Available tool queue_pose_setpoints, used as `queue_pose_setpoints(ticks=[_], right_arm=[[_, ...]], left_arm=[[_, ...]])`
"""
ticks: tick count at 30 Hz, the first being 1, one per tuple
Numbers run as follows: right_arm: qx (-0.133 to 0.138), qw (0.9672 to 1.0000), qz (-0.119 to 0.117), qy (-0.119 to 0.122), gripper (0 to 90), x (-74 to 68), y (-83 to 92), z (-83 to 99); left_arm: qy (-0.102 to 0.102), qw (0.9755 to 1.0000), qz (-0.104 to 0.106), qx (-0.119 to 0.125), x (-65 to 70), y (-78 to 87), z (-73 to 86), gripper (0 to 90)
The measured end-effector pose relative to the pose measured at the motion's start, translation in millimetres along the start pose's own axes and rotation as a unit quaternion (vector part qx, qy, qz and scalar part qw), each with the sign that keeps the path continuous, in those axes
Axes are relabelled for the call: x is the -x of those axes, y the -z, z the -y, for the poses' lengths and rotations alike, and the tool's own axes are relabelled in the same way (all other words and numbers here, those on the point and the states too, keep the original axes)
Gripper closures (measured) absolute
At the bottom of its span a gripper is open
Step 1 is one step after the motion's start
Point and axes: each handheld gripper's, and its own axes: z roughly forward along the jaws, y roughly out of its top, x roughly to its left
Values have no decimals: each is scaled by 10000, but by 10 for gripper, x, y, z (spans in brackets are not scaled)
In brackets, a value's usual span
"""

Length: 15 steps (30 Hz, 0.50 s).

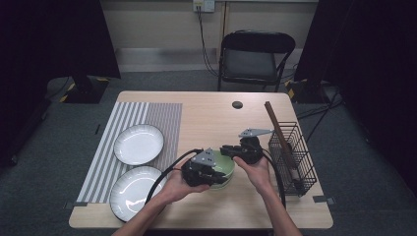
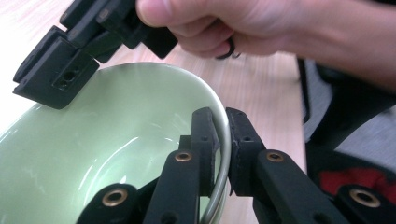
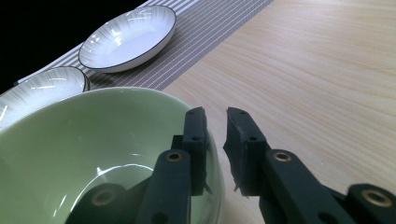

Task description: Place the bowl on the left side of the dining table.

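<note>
A pale green bowl [image 1: 225,166] stands on the wooden table [image 1: 211,118] near its front middle. My left gripper [image 1: 216,176] comes at it from the left. In the left gripper view one jaw is inside the green bowl [image 2: 116,130] and one outside, and the left gripper [image 2: 223,116] is shut on the rim. My right gripper [image 1: 227,150] reaches the far rim from the right. In the right gripper view its jaws straddle the rim of the green bowl [image 3: 93,135]. The right gripper [image 3: 215,114] is open, with a gap at the outer jaw.
Two white plates [image 1: 138,143] [image 1: 133,191] lie on a striped mat [image 1: 157,115] at the left. A black wire basket [image 1: 292,152] holding a wooden stick [image 1: 278,130] stands at the right edge. A folding chair [image 1: 255,54] is behind the table.
</note>
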Motion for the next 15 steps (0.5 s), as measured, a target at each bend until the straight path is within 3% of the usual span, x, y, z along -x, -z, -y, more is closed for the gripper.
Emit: queue_pose_setpoints(ticks=[4,8,15], right_arm=[[-14,10000,-6,-6,762,7,-5,5],[-36,10000,-53,-2,743,10,-6,6],[-72,9999,-73,2,737,25,-14,14]], left_arm=[[-8,10000,30,17,-8,4,1,831],[183,9995,188,192,-50,34,1,831],[347,9983,318,337,-101,69,-21,830]])
